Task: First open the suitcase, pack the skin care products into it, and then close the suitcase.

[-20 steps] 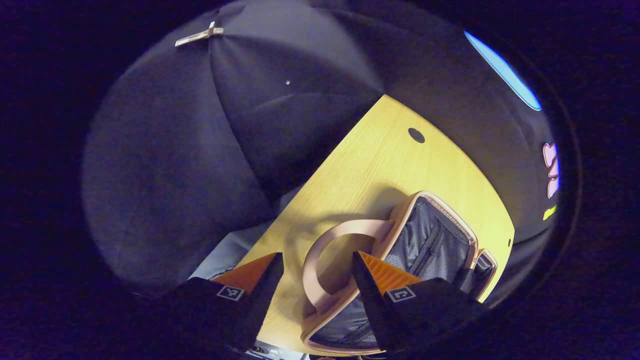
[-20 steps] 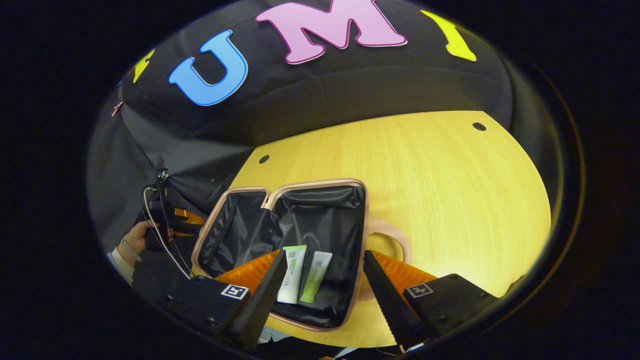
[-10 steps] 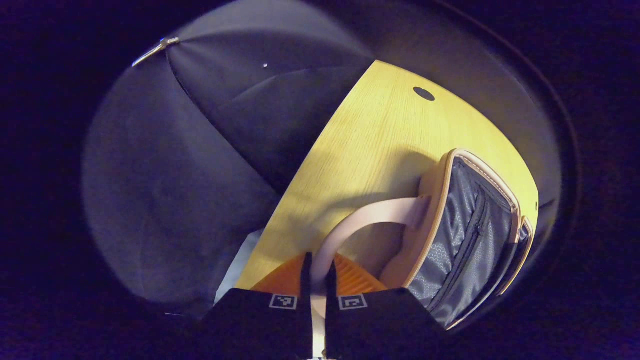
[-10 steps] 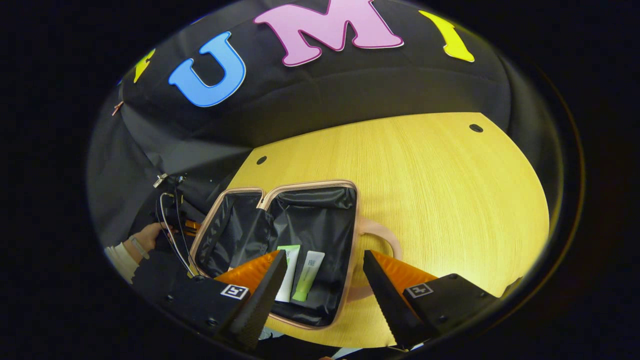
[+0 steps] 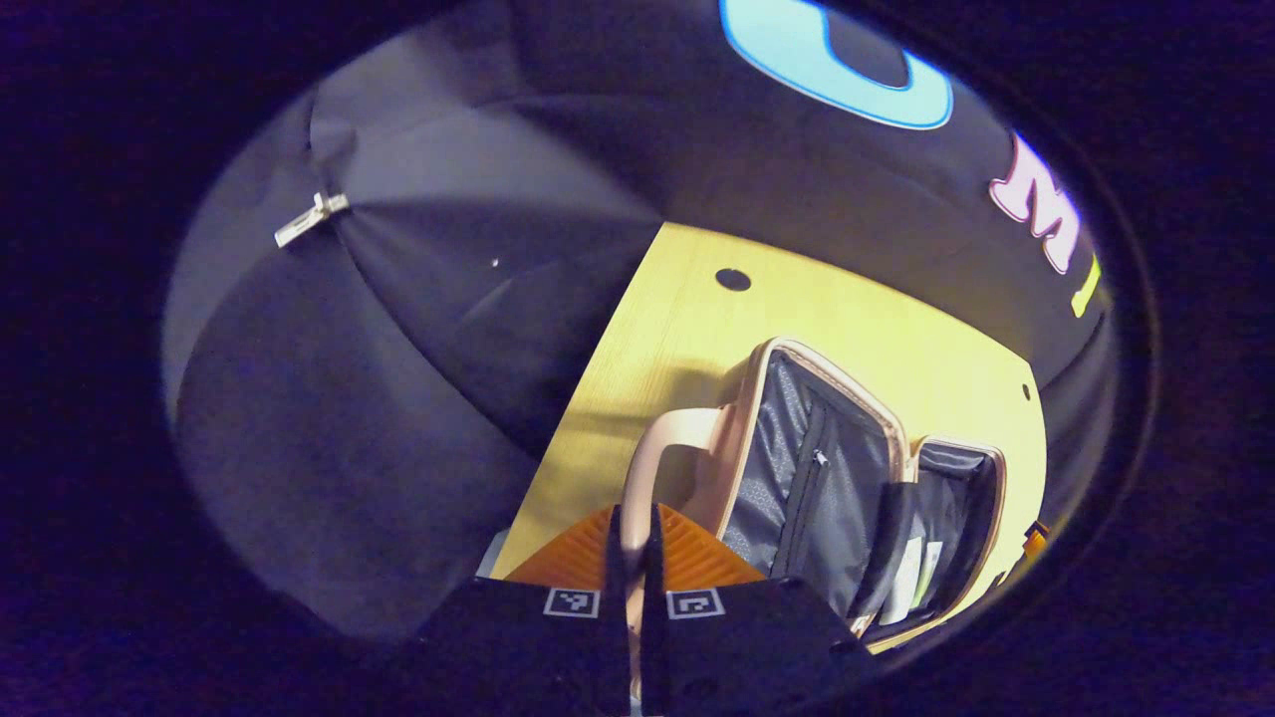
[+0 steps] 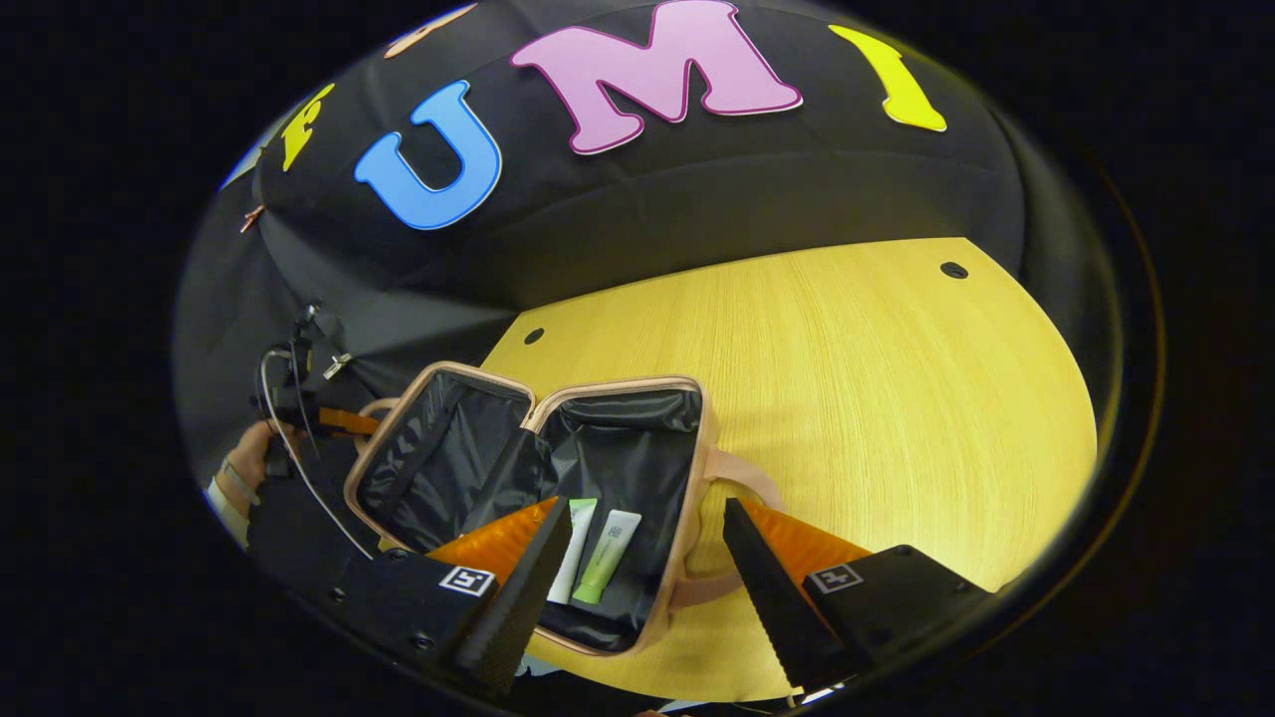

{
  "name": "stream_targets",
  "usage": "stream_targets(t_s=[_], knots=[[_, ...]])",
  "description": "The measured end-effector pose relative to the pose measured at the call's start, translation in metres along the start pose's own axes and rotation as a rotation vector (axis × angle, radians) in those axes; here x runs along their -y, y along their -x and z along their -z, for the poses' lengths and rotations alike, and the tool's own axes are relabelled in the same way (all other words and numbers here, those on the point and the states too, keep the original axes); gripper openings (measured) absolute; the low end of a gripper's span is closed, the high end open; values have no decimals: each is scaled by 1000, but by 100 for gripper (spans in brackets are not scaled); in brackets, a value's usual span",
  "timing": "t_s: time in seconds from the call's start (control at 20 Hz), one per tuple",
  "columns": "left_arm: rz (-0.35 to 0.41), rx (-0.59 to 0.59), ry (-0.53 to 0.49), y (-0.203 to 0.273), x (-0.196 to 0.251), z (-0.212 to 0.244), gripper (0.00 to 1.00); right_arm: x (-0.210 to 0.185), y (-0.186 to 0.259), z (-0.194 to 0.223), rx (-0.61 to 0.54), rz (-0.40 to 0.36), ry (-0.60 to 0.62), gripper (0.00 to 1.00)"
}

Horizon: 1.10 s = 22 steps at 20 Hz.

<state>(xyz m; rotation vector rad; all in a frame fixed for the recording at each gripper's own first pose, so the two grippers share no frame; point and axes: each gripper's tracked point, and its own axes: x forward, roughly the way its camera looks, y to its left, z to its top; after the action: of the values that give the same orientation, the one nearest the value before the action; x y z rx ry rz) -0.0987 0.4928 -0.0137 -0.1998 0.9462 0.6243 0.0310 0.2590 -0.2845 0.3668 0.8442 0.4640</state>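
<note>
Left gripper (image 5: 630, 558) is pinched tight on the pink handle (image 5: 652, 458) of the suitcase (image 6: 538, 468) — that half tilted up off the yellow table (image 6: 877, 398). Right gripper (image 6: 637, 568) hangs spread wide over two tubes (image 6: 596, 558) lying inside the other half.

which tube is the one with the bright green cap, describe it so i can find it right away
On the yellow wooden table lies an open pink suitcase with black lining. Two skin care tubes lie side by side in its right half, between the right gripper's open fingers. The green-capped tube is the one nearer the suitcase handle; the white tube lies beside it.
</note>
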Motion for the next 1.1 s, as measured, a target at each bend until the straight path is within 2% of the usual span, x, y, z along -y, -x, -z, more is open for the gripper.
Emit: stream_targets(t_s=[0.1, 0.15, 0.3, 0.4, 0.55, 0.65, 0.85, 0.95, 1.1], knots=[[47, 64, -23, 43, 25, -23, 10, 8, 10, -4, 13, -15, 3, 98], [94, 100, -19, 64, 43, -34, 10, 11, 14, -5, 19, -24, 5, 98], [286, 261, -36, 138, 127, -62, 8, 33, 32, -10, 32, -44, 16, 97], [411, 300, -90, 169, 197, -51, 8, 46, 47, -14, 47, -51, 18, 97], [536, 276, -180, 188, 295, -23, 9, 72, 72, -18, 72, -46, 28, 97], [585, 225, -221, 178, 354, -4, 9, 90, 88, -18, 83, -36, 23, 97], [573, 138, -350, 105, 434, 51, 9, 126, 126, -10, 101, -8, -5, 97], [568, 45, -349, 69, 460, 78, 10, 143, 147, -4, 105, 8, -7, 97], [526, -114, -264, 20, 466, 109, 10, 171, 173, 16, 97, 50, -3, 98]])
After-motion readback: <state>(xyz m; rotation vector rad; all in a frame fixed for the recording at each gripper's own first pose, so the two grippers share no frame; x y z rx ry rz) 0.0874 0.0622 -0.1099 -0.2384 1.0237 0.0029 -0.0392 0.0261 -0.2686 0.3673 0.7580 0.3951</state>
